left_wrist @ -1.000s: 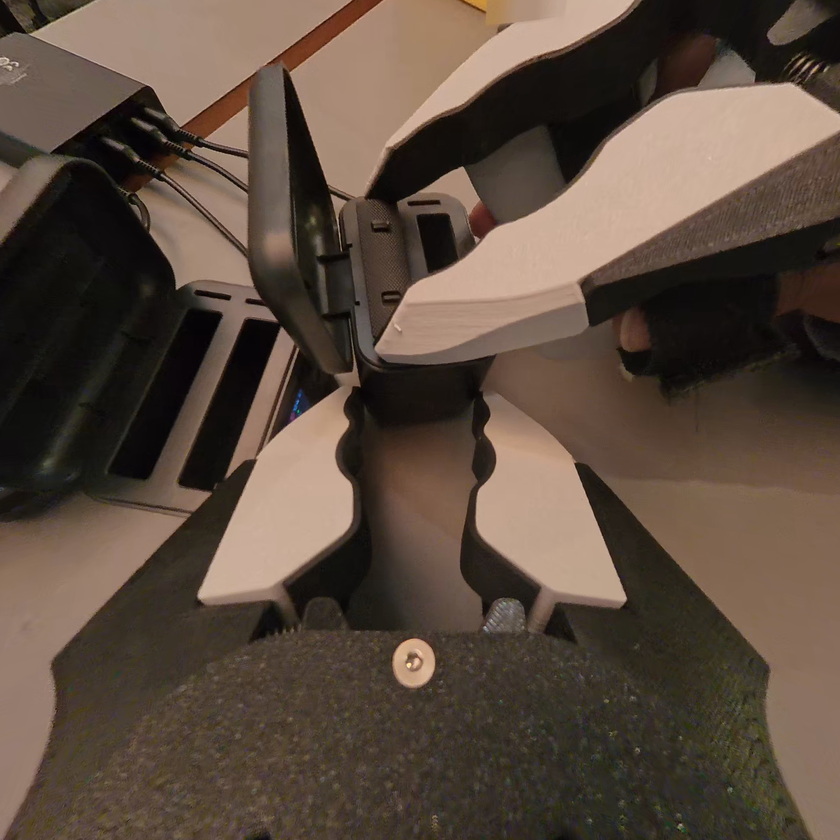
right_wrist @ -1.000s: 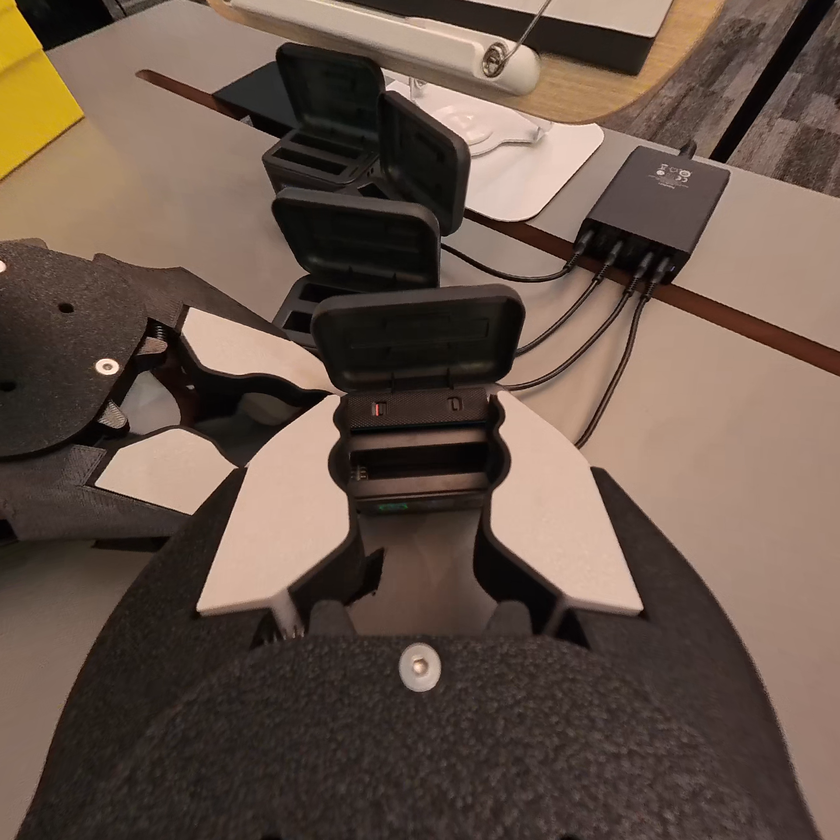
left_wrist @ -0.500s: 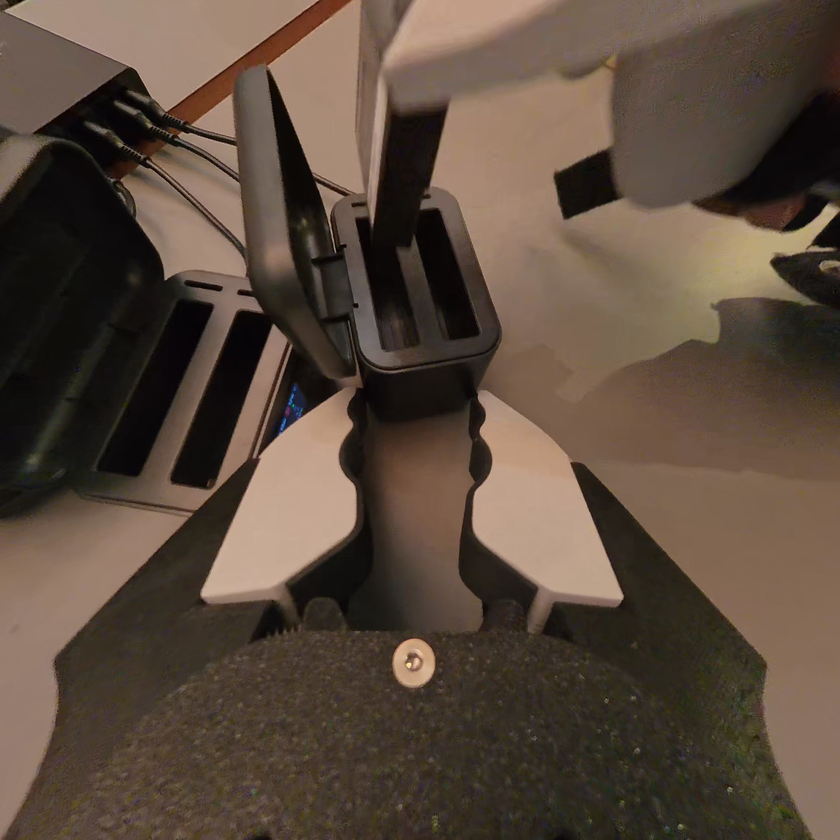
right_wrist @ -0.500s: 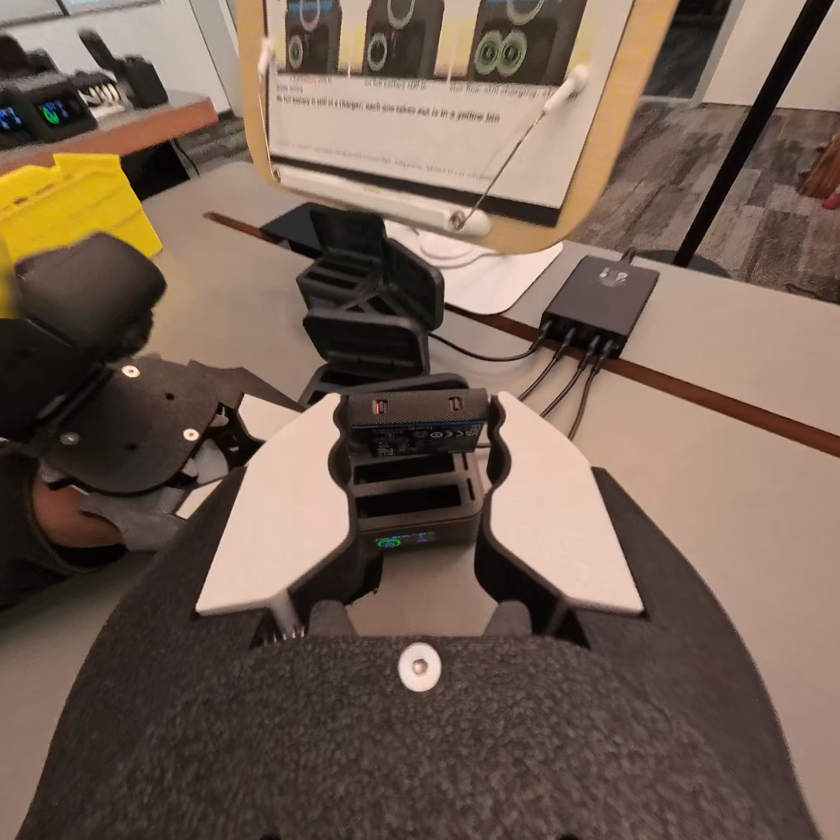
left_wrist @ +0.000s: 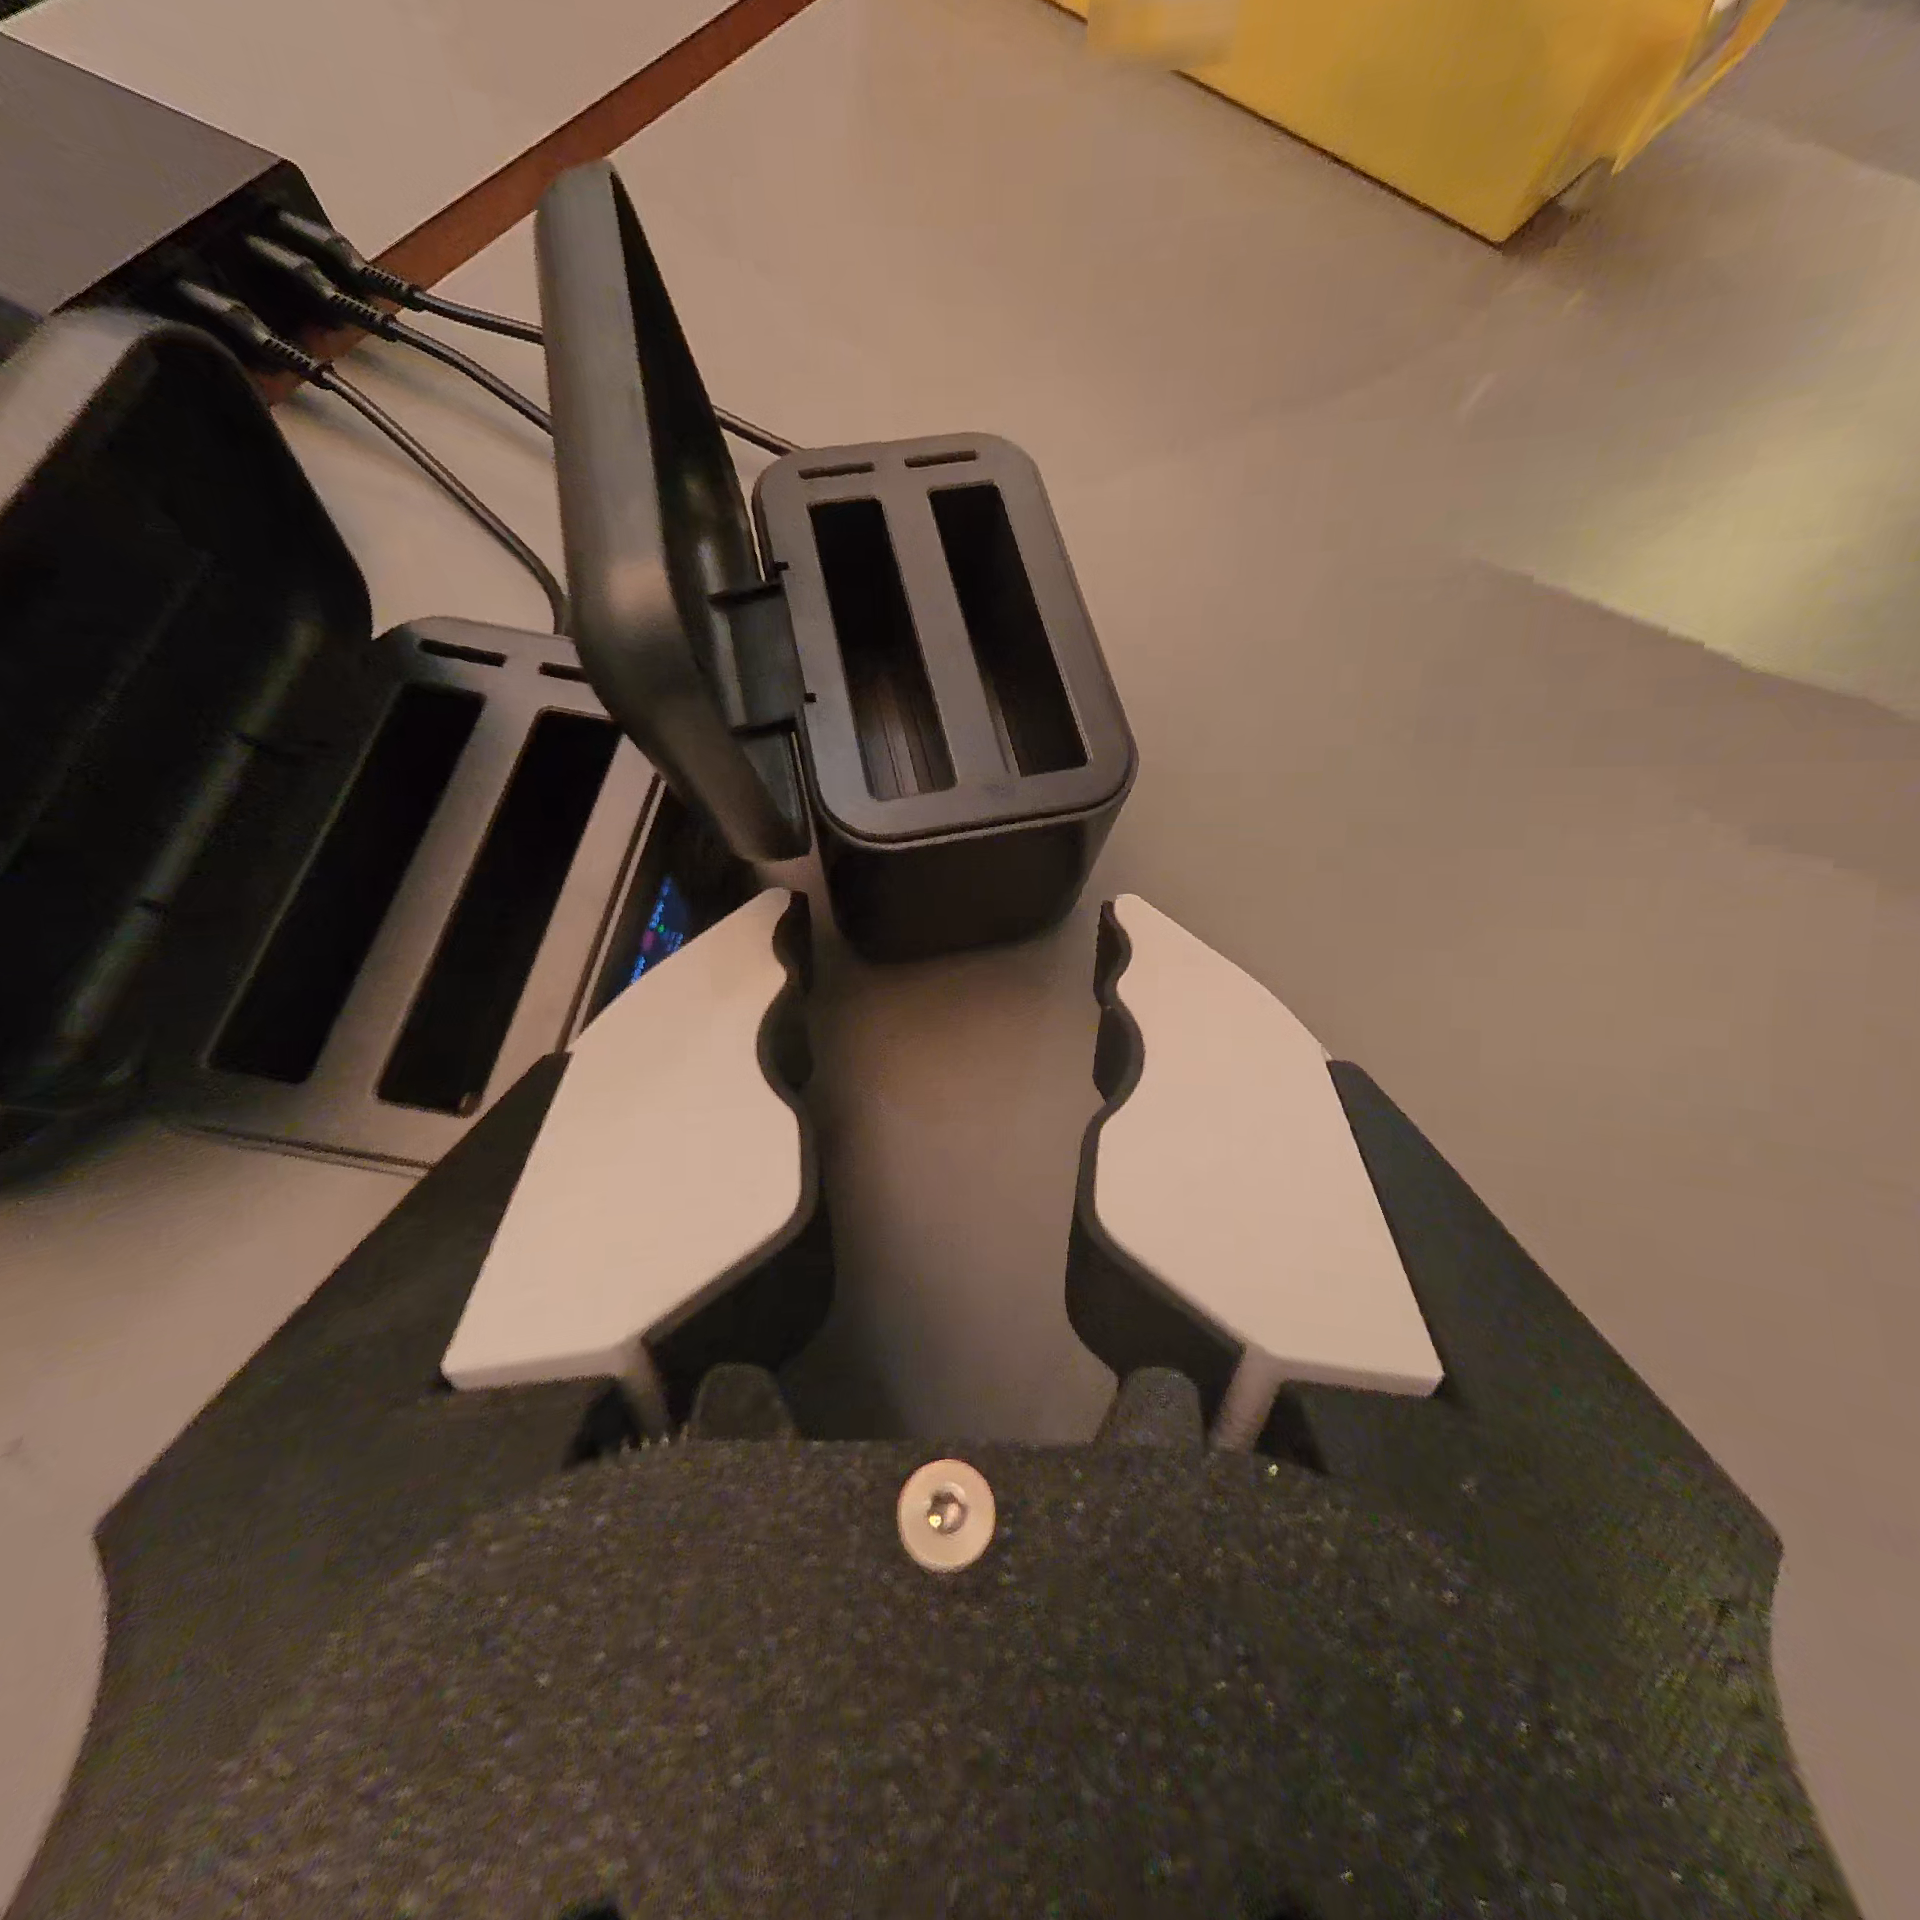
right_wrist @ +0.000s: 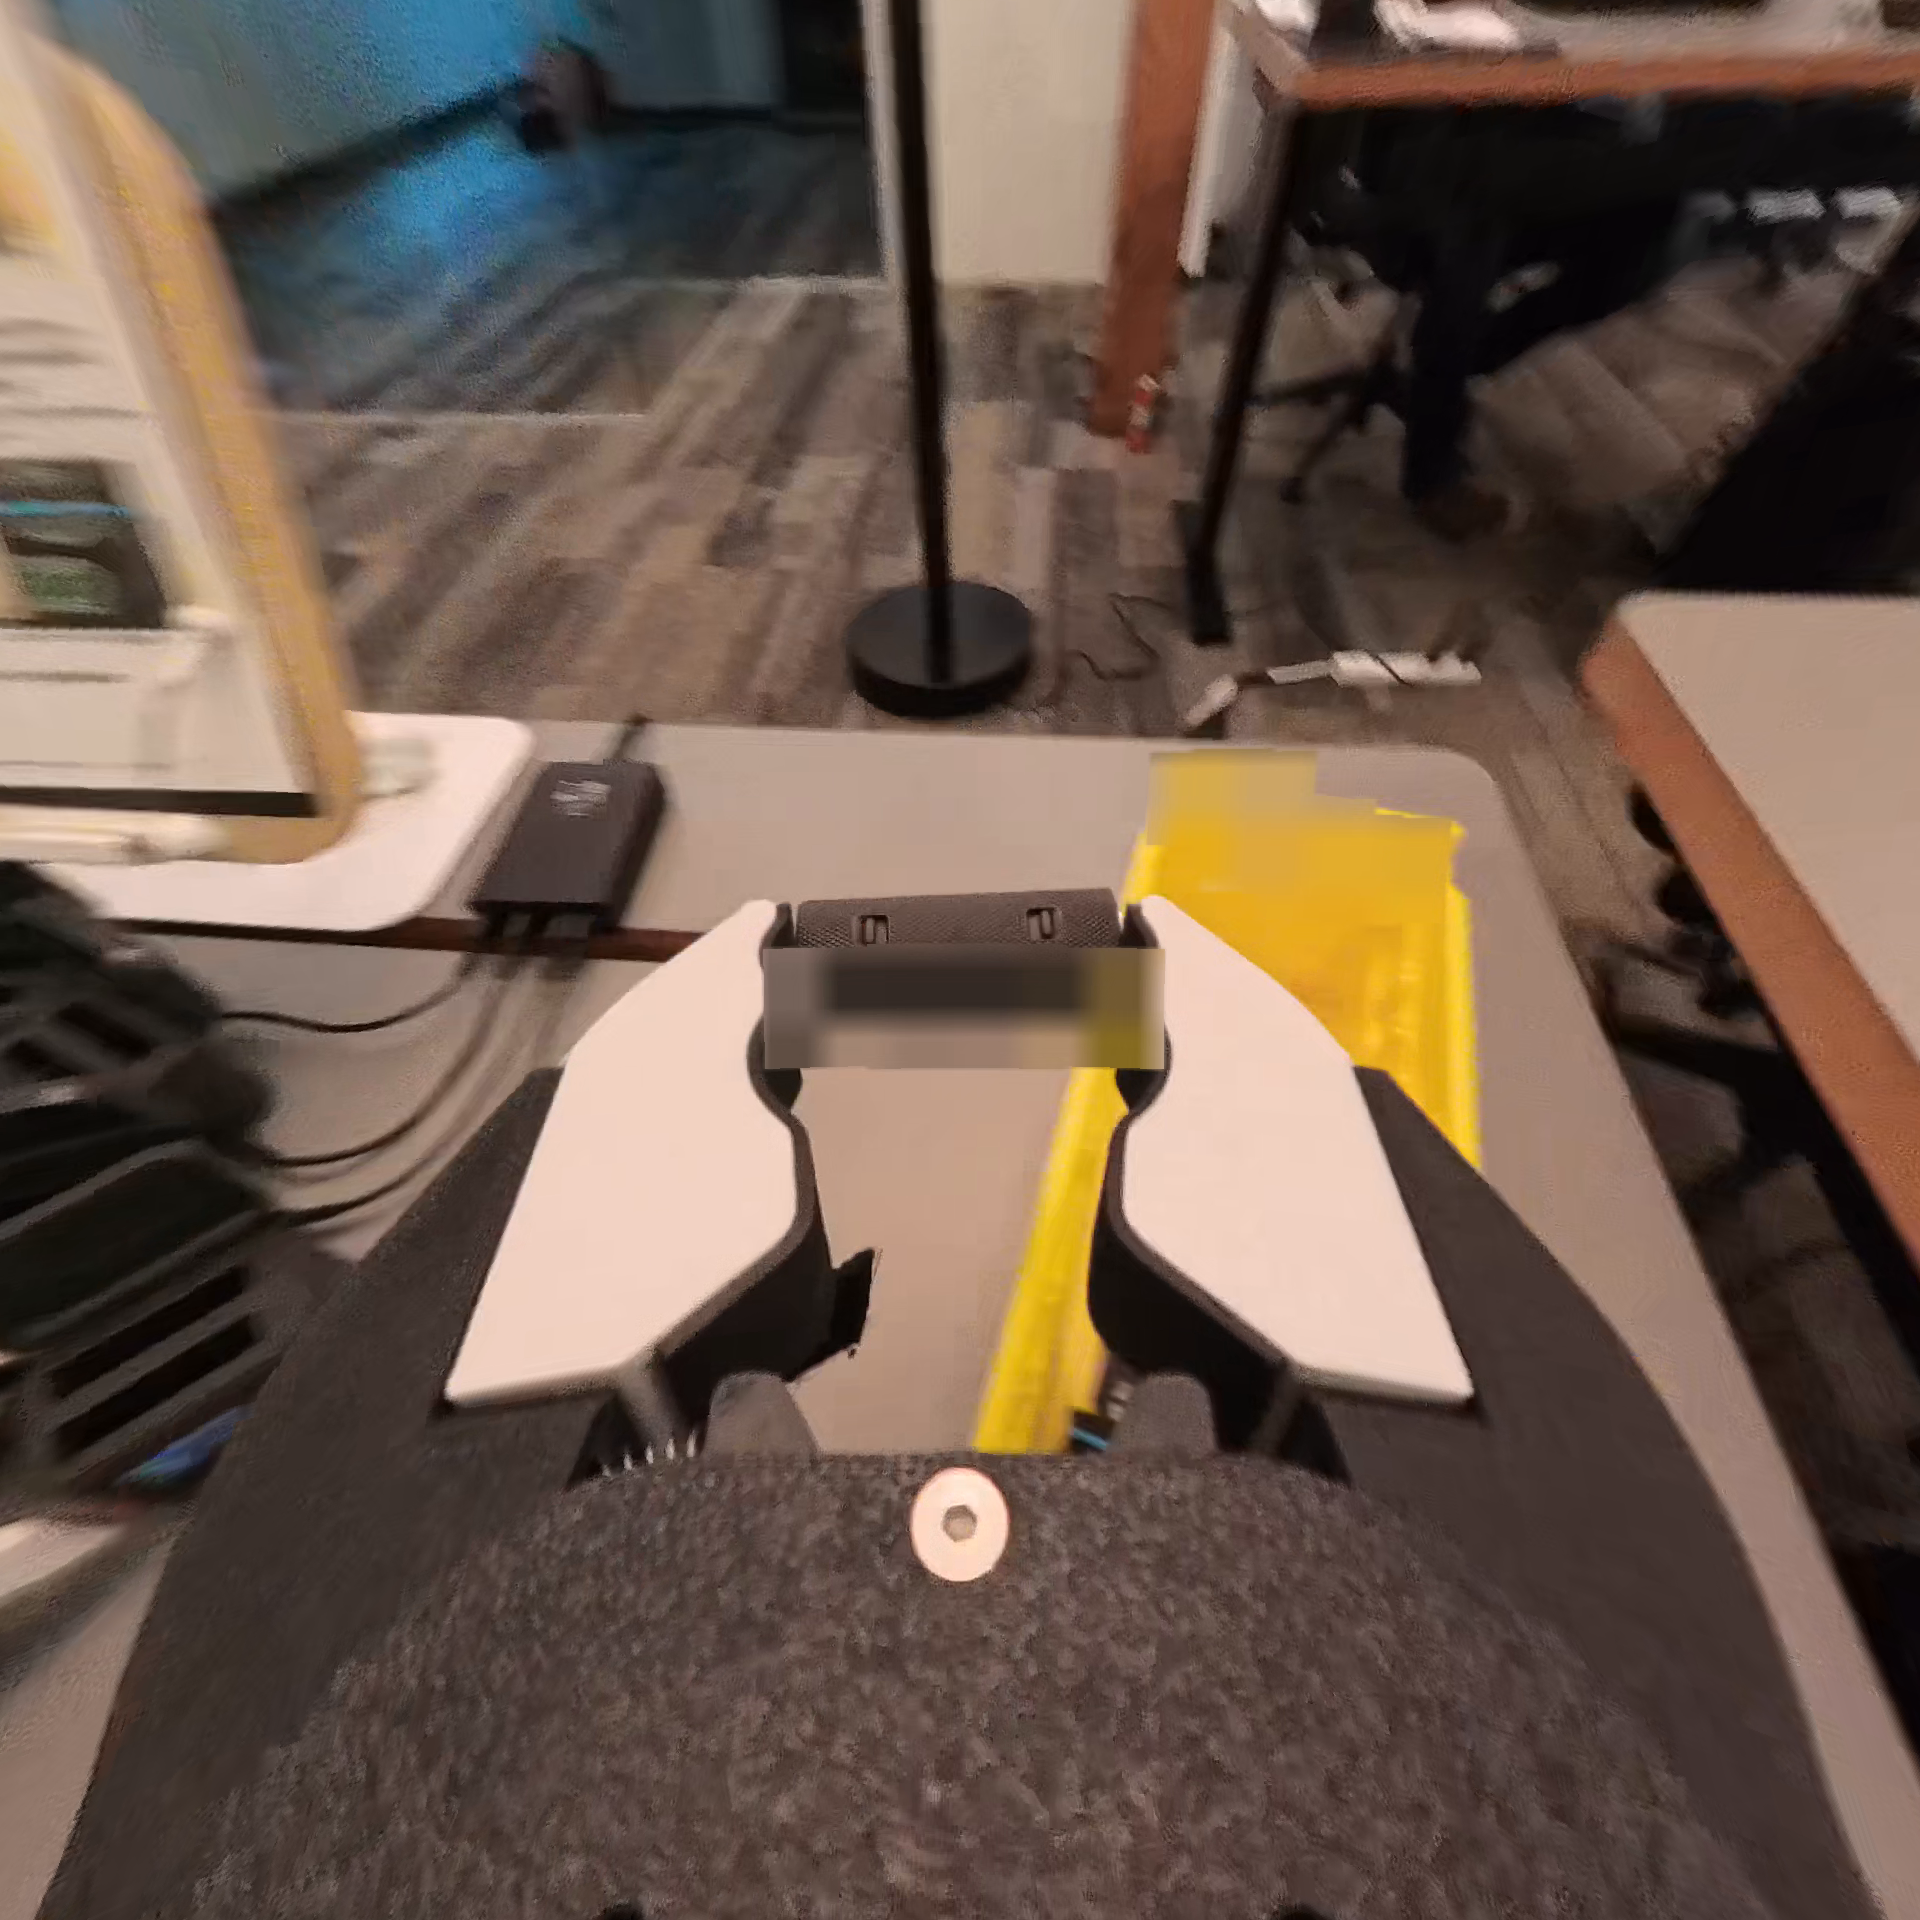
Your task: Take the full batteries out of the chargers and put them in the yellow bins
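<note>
We see the battery (right_wrist: 961, 923) pinched crosswise between the tips of the right gripper (right_wrist: 958, 940), held in the air with the yellow bin (right_wrist: 1351, 935) just beyond and below it; half a second ago it was only just lifting out of the charger. Its face is masked by a mosaic patch, so nothing on it can be made out, and motion blur smears the whole left side of that view.

The left gripper (left_wrist: 948, 920) has its jaws spread, the near end of the black charger (left_wrist: 951, 675) sitting just ahead of the gap; we cannot tell if they touch it. Both its slots are now bare, its lid (left_wrist: 649, 582) upright on the left. A second open charger (left_wrist: 416, 894), partly cut off, lies beside it on the bench (left_wrist: 1455, 727), a lit display peeking out. The power hub (right_wrist: 571, 831) carries markings too blurred to read.
</note>
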`<state>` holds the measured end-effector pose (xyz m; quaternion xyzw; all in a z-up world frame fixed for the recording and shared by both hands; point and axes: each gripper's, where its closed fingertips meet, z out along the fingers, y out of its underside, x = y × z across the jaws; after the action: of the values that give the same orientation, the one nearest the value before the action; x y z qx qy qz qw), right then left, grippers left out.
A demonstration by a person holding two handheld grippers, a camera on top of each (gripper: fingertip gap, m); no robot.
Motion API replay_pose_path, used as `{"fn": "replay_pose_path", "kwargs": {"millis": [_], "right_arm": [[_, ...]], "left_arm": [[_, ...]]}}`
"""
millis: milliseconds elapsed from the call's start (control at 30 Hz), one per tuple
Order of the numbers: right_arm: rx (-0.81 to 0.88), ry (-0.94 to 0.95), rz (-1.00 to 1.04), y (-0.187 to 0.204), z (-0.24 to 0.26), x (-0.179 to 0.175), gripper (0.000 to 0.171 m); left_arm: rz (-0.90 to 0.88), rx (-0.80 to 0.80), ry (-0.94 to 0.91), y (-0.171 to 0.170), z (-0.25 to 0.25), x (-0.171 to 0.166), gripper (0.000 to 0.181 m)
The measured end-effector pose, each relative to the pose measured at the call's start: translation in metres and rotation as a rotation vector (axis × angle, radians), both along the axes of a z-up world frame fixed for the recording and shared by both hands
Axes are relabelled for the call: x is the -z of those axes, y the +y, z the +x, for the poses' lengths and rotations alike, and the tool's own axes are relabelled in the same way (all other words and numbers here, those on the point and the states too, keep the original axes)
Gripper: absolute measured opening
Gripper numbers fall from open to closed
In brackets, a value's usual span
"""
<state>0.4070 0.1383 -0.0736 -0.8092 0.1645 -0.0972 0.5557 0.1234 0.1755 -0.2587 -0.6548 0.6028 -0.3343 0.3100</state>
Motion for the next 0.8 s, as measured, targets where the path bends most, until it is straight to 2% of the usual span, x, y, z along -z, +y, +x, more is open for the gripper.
{"fn": "replay_pose_path", "kwargs": {"millis": [100, 300, 567, 700, 800], "right_arm": [[0.105, 0.012, -0.108, -0.006, 0.042, 0.03, 0.06], [0.231, 0.029, -0.202, -0.032, 0.064, 0.073, 0.06], [0.284, -0.065, -0.314, -0.066, 0.042, 0.101, 0.06], [0.313, -0.038, -0.262, -0.079, 0.033, 0.103, 0.06], [0.284, -0.005, -0.313, -0.086, 0.024, 0.112, 0.06]], "left_arm": [[0.003, -0.001, 0.001, 0.0, 0.0, 0.0, 0.052], [-0.001, 0.0, -0.002, 0.001, -0.001, 0.0, 0.05], [0.001, 0.002, 0.001, 0.001, -0.002, 0.0, 0.049], [-0.002, 0.005, 0.002, 0.001, -0.002, 0.0, 0.049], [-0.003, 0.006, 0.002, 0.0, -0.002, 0.0, 0.049]]}}
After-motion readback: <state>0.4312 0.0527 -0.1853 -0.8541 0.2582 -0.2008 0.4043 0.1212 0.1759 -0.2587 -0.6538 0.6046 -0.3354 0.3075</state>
